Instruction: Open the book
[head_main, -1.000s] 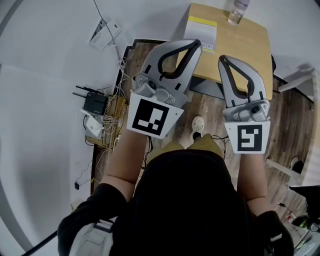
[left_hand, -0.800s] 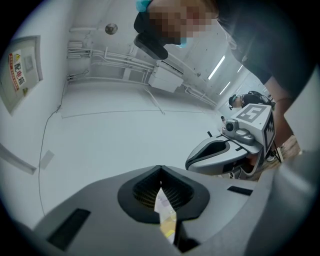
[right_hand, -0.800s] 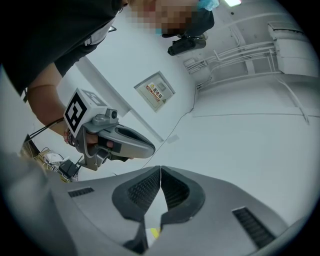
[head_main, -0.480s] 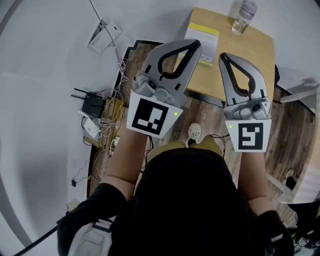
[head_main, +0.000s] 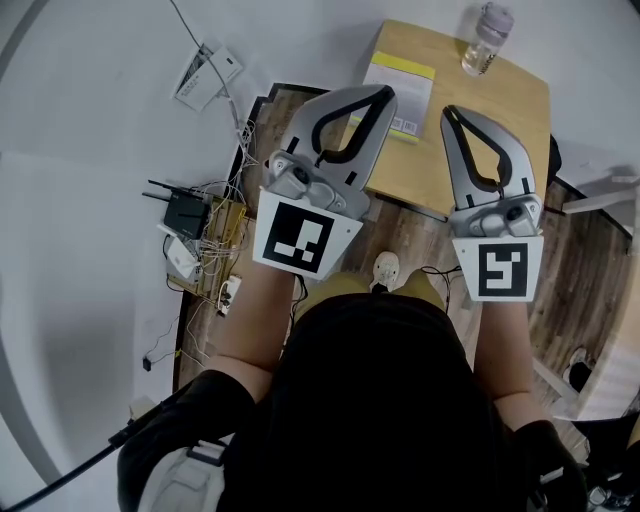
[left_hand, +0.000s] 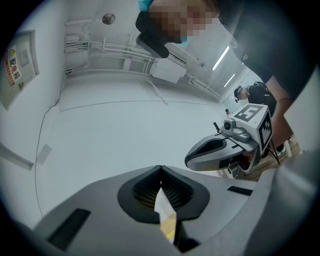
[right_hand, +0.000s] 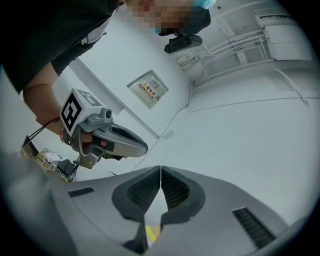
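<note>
Left gripper (head_main: 384, 93) and right gripper (head_main: 449, 112) pressed together, empty, short of book (head_main: 405, 82). Risk: closed tips shoving book toward far bottle (head_main: 483, 34).

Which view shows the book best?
The head view: the book lies closed on the wooden table, one corner behind the left gripper. Each gripper view shows only a white-and-yellow sliver below its shut jaws.

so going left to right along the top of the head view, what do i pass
white power strip on the floor → book lying shut on the wooden table → clear bottle standing on the same table
</note>
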